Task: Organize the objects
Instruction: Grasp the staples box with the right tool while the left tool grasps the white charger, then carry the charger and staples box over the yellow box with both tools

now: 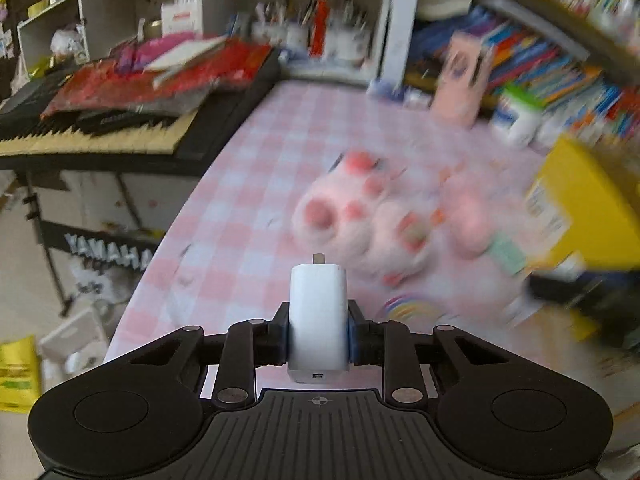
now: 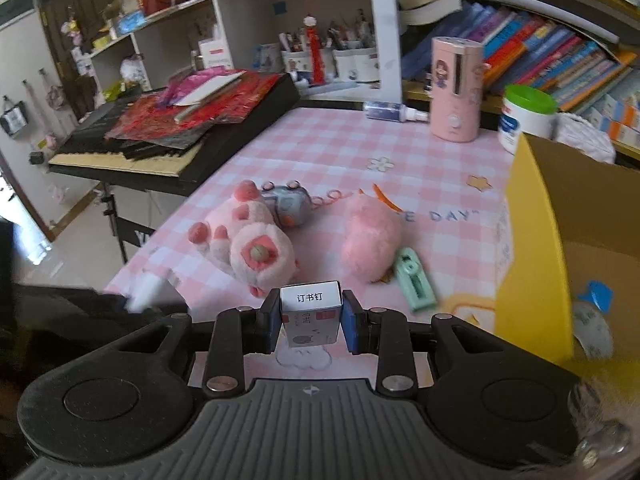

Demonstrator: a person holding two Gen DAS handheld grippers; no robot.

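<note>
**Both grippers carry small items near the yellow box**

The yellow box stands open at 3 o'clock in the right view. Inside it, a bottle with a blue cap lies on the cardboard floor; the rest of the inside is hidden by the wall.

The right gripper is clamped on a small staple box, held above the near edge of the table. The left gripper is clenched on a white charger, prong forward, also above the table; this view is blurred.

On the pink checked cloth, a plush paw lies at 11 o'clock from the right gripper, touching a grey toy. A pink plush lies at 1 o'clock, with a green stapler just beside it.

The keyboard meets the table's left edge. The middle of the cloth behind the plush toys is bare, up to the pink dispenser and the jar at the back.
</note>
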